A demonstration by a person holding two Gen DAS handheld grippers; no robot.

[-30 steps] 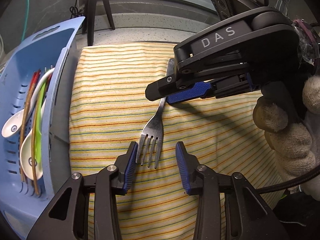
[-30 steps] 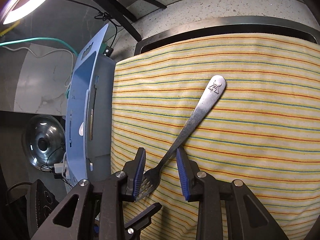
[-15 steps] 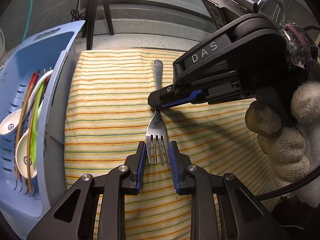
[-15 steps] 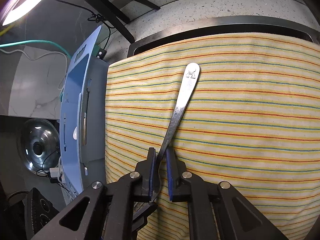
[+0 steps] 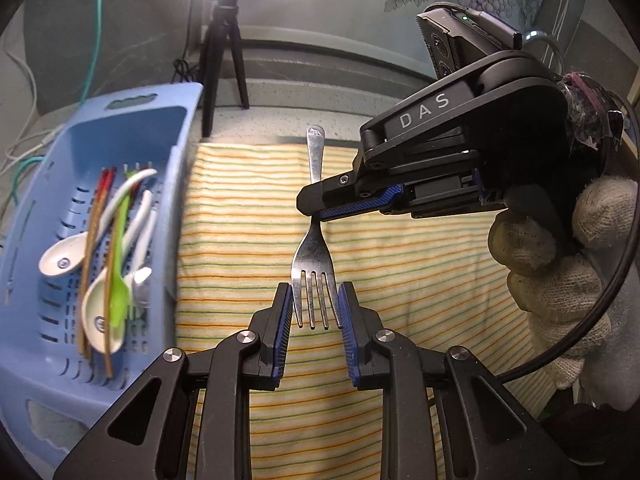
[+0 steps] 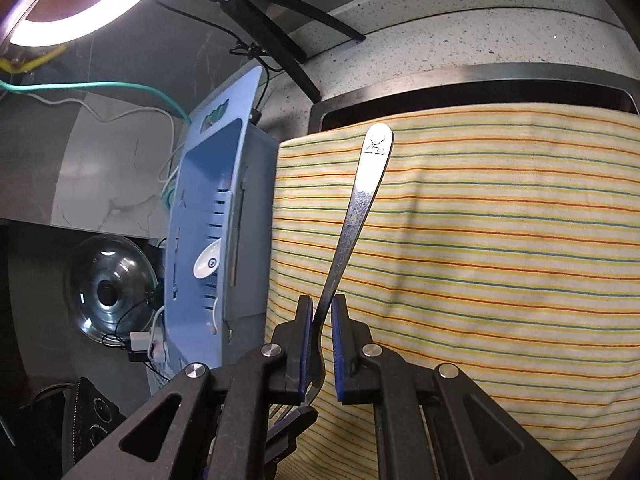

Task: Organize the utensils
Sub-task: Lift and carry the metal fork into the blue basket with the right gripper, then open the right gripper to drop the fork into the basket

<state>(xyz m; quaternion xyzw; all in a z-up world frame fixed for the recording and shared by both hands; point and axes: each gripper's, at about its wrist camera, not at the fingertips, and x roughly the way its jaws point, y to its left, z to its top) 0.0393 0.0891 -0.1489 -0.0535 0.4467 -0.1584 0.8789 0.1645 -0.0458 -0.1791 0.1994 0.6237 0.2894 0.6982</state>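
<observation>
A steel fork (image 5: pixel 316 248) is held off the striped cloth (image 5: pixel 248 240) by both grippers. My left gripper (image 5: pixel 314 308) is shut on its tines, pads against the outer tines. My right gripper (image 5: pixel 316 214) comes in from the right and is shut on the fork's neck; in the right wrist view (image 6: pixel 320 336) the handle (image 6: pixel 360 208) rises between its pads. A blue slotted basket (image 5: pixel 168 208) at the left holds white spoons (image 5: pixel 100 312), a green utensil and chopsticks.
The striped cloth (image 6: pixel 500 260) covers a dark tray on a speckled counter (image 6: pixel 460 40). A black tripod (image 5: pixel 222 52) stands behind the basket. A glass pot lid (image 6: pixel 108 288) and cables lie left of the basket. A gloved hand (image 5: pixel 560 272) holds the right gripper.
Both grippers closed on the fork, which turned straight and then rose off the cloth. The view has tilted up, showing more of the basket and back wall.
</observation>
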